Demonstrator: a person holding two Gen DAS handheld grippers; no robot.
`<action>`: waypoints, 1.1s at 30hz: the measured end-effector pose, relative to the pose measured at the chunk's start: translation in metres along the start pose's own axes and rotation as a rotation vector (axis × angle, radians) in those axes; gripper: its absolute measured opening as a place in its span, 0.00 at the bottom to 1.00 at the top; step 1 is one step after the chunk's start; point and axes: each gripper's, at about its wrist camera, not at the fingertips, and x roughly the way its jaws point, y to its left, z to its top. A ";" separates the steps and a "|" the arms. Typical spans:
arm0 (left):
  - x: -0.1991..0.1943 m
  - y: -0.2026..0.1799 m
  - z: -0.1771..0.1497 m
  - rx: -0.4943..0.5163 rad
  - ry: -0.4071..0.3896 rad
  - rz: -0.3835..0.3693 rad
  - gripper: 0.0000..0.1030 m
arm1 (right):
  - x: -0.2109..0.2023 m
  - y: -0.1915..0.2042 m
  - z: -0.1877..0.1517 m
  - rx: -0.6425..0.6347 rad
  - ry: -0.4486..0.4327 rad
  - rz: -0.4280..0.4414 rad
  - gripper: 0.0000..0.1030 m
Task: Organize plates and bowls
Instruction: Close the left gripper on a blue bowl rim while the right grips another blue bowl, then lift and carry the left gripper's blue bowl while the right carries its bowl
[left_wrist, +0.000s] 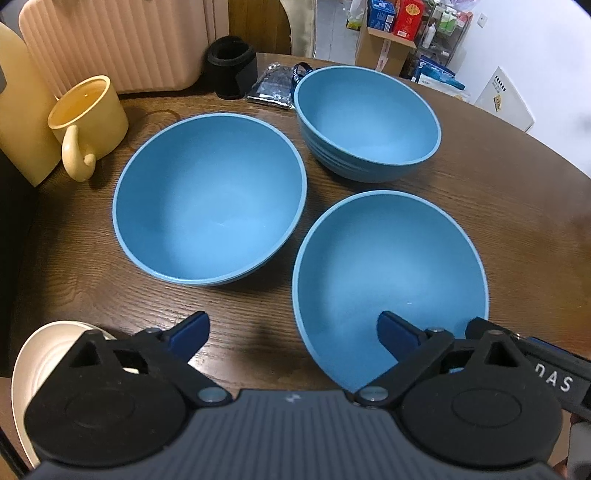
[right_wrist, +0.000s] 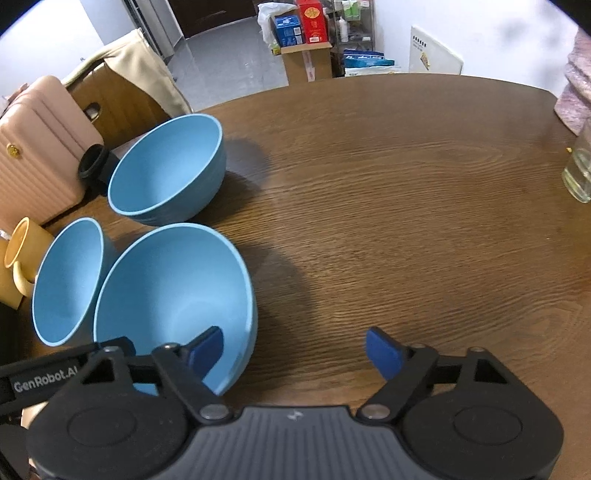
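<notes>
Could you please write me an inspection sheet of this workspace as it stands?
Surface: brown wooden table, its right half bare.
Job's things: three blue bowls, all upright and empty: nearest bowl, left bowl, far bowl; cream dish at the near left edge.
Clutter: yellow mug, black cup sleeve, dark packet, glass.
Grippers: left hand-held gripper and right hand-held gripper both open, each straddling the nearest bowl's rim, one finger inside.
Cables: nothing seen.
Surroundings: pink suitcase, chair, boxes, shelving.
</notes>
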 end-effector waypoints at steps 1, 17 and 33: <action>0.002 0.000 0.001 0.001 0.004 0.001 0.89 | 0.002 0.001 0.000 -0.001 0.000 0.002 0.71; 0.034 -0.007 0.005 0.021 0.055 -0.037 0.24 | 0.036 0.012 0.003 0.004 0.001 0.050 0.17; 0.021 -0.014 0.002 0.060 -0.007 -0.059 0.13 | 0.030 0.015 -0.005 0.009 -0.047 0.044 0.08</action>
